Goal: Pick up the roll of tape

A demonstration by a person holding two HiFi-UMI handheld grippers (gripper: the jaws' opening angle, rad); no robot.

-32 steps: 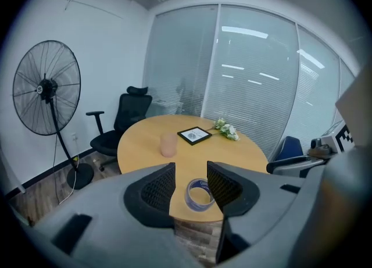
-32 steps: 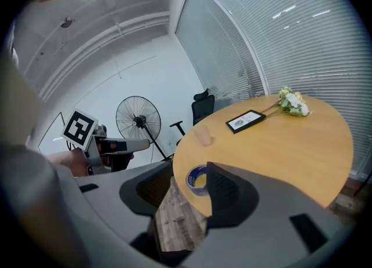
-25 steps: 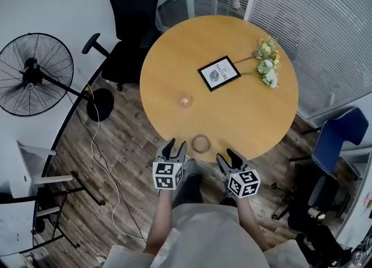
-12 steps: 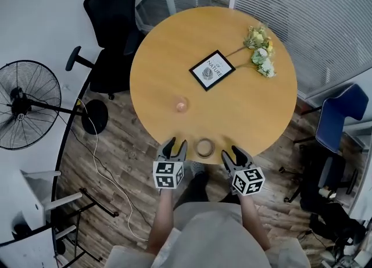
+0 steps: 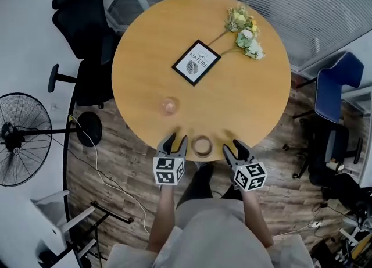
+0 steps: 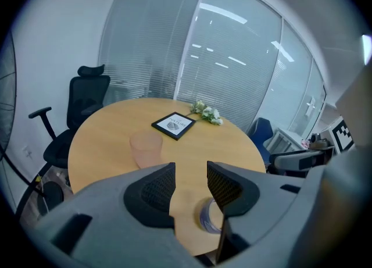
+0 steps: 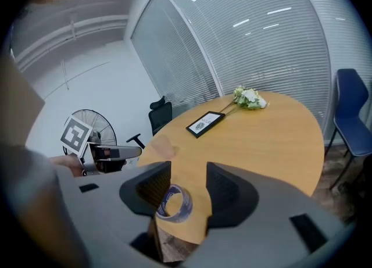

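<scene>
At far left of the head view stands a fan. At lower centre the left gripper, jaws spread and empty, is just left of the roll of tape, which lies on the near edge of the table. A cup stands just above and left of the tape. The right gripper, also spread and empty, is to the tape's right.

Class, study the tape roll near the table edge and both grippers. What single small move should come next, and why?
Probably ease the right gripper forward and slightly left over the roll of tape. Its fingers stand apart and empty, and its own view frames the tape, lying flat near the edge of the table, in the gap.
</scene>
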